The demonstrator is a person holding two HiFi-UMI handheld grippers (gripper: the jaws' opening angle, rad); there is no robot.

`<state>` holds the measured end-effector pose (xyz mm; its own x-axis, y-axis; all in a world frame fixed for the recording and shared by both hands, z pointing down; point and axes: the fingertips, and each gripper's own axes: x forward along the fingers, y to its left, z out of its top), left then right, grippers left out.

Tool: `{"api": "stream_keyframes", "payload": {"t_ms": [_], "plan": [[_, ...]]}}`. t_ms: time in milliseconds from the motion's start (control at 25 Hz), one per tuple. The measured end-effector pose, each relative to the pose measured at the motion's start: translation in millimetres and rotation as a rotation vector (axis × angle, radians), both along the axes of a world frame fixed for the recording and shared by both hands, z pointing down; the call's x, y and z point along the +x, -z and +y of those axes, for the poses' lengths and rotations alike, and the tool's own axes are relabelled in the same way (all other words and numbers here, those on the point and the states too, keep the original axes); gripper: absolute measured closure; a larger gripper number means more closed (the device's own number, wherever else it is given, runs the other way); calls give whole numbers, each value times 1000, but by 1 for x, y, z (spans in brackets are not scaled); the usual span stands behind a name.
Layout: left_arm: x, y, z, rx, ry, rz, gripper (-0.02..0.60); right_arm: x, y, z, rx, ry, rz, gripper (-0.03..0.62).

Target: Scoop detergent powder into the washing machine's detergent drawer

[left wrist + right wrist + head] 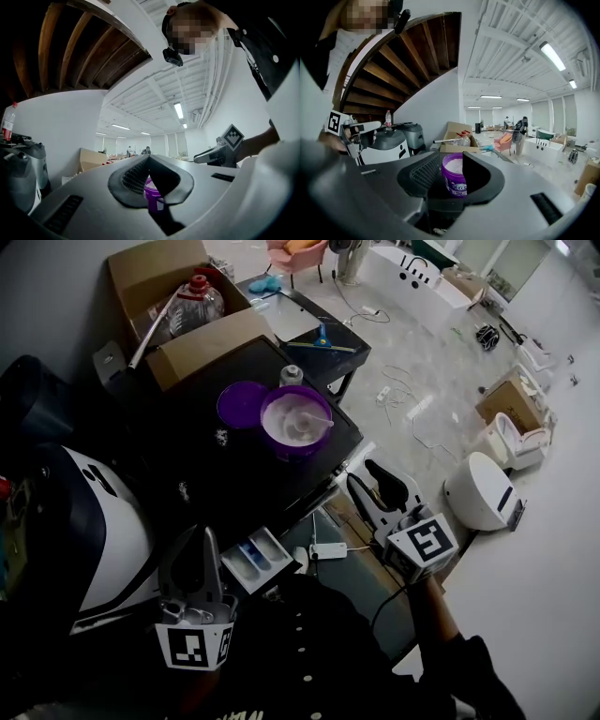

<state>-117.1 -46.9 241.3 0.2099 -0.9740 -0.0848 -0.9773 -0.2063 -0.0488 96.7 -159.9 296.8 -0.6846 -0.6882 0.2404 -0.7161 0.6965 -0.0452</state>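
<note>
A purple tub (296,421) of white powder stands open on the black machine top (187,465), with a scoop handle (317,418) lying in it and its purple lid (242,404) beside it on the left. Below the front edge the detergent drawer (255,557) is pulled out, showing blue compartments. Just left of the drawer, my left gripper (199,542) has its jaws together and holds nothing. My right gripper (364,474) is right of the drawer, open and empty. Both gripper views look toward the tub (153,194) (456,177), which is well beyond the jaws.
Open cardboard boxes (178,296) with a clear bottle (200,298) stand behind the tub, and a small white bottle (292,375) stands near it. A white and black machine (94,521) is at my left. A power strip (328,550) and cables lie below the drawer.
</note>
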Motion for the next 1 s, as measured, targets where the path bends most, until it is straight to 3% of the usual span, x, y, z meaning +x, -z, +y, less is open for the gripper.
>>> {"api": "stream_keyframes", "payload": {"t_ms": [160,360,720,1000], "plan": [[-2,-5,-16,-11,18,-5,566,-10,-24,-34,-88,98,134,444],[-5,-23,-28,-56,42,-12,566,-22,-53,-82,-124,191,319,453],[-7,-45,-43,-125,98,-21,566,-52,-104,-125,-247,496,665,453],[-8,-71,-48,-228,129,19,566,-57,-135,-138,-390,637,808,453]]}}
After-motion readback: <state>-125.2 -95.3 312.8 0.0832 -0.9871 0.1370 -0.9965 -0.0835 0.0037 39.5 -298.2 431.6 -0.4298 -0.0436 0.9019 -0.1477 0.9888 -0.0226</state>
